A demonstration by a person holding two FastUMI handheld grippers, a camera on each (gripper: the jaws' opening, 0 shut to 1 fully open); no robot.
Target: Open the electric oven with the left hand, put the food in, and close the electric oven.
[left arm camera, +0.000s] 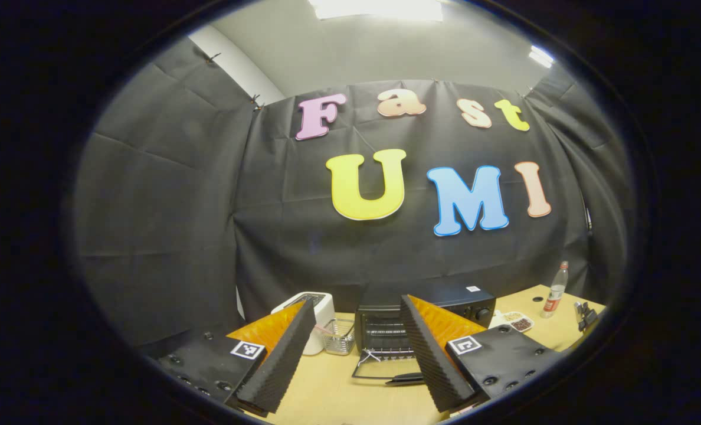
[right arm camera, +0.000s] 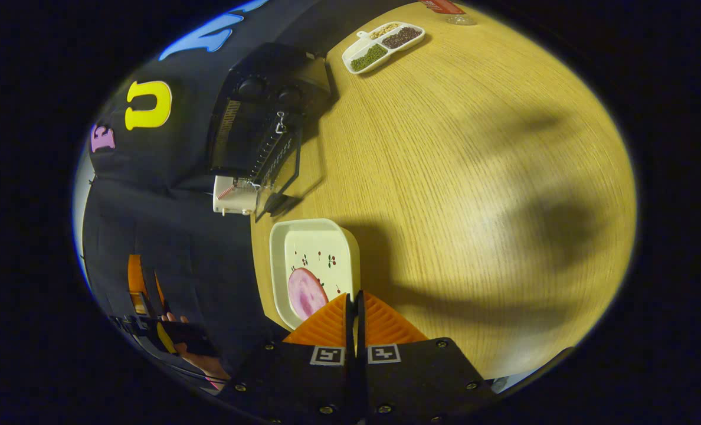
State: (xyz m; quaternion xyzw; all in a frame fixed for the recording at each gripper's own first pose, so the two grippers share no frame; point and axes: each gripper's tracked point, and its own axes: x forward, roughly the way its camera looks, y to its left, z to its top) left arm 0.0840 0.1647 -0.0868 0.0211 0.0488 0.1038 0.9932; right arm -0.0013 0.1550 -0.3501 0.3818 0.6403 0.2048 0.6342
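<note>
The black electric oven sits low at centre of the left gripper view, its glass door dropped open flat onto the wooden table, the door handle toward the camera. In the right gripper view the oven appears tipped sideways at upper left, door likewise hanging open.

The left gripper frames the oven from the bottom of its view, jaws spread wide and holding nothing. A white toaster and a small wire basket stand just left of the oven; to its right lie a divided white dish of beans, a clear bottle with a red label and a small dark object at the table's far right edge.

The food, a pink round slice, lies on a white square plate at lower centre of the right gripper view. The right gripper has its jaws pressed together at the plate's near rim; whether they pinch the rim cannot be told. The divided dish sits at top centre. A hand shows at lower left.
</note>
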